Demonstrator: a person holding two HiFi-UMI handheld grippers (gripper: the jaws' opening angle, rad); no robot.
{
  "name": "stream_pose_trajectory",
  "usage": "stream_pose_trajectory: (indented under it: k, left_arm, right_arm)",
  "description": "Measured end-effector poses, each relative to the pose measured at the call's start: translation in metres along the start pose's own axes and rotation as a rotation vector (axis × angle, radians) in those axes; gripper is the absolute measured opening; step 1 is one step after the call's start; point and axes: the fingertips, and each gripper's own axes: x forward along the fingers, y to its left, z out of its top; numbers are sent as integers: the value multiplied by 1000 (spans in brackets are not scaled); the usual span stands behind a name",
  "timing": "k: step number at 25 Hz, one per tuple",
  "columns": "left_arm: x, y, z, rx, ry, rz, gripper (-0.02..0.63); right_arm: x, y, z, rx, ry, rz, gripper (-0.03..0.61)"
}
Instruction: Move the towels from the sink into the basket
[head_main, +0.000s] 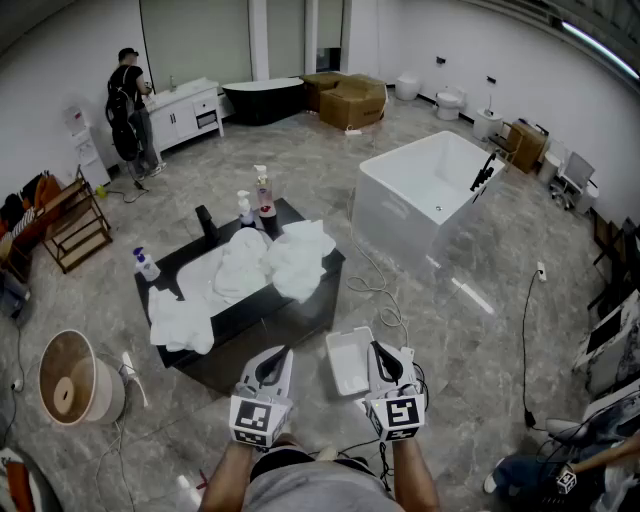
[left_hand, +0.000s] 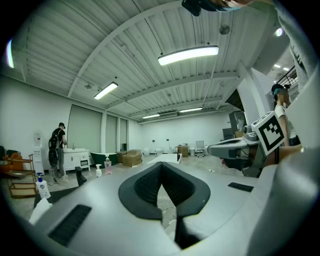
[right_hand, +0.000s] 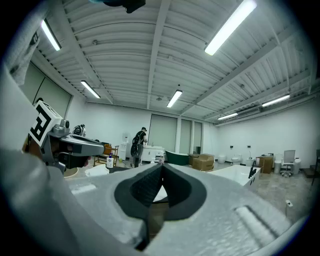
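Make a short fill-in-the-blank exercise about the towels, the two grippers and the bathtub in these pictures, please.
1. The towels on the black sink unit are ____ in colour.
2. The left gripper and the right gripper both hold ____.
3. In the head view, the bathtub stands to the ____ of the sink unit.
Missing words: white; nothing; right.

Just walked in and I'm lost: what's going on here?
A person stands before a black sink piled with white towels, a gripper in each hand. The left gripper and right gripper are held short of it, jaws shut on nothing. The white basket sits on the floor near the right gripper, apparently empty.
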Motion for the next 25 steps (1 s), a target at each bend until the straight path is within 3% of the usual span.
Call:
stream_pose_trajectory:
  k: [13,25]
  left_arm:
    - [15,9,-6,-6,17,34,9]
    - [121,98,-31,-43,56,49,9]
  right_arm:
    - [23,-2,-5,39,-4,38,0]
    - [161,-24,-25,42,32,87,0]
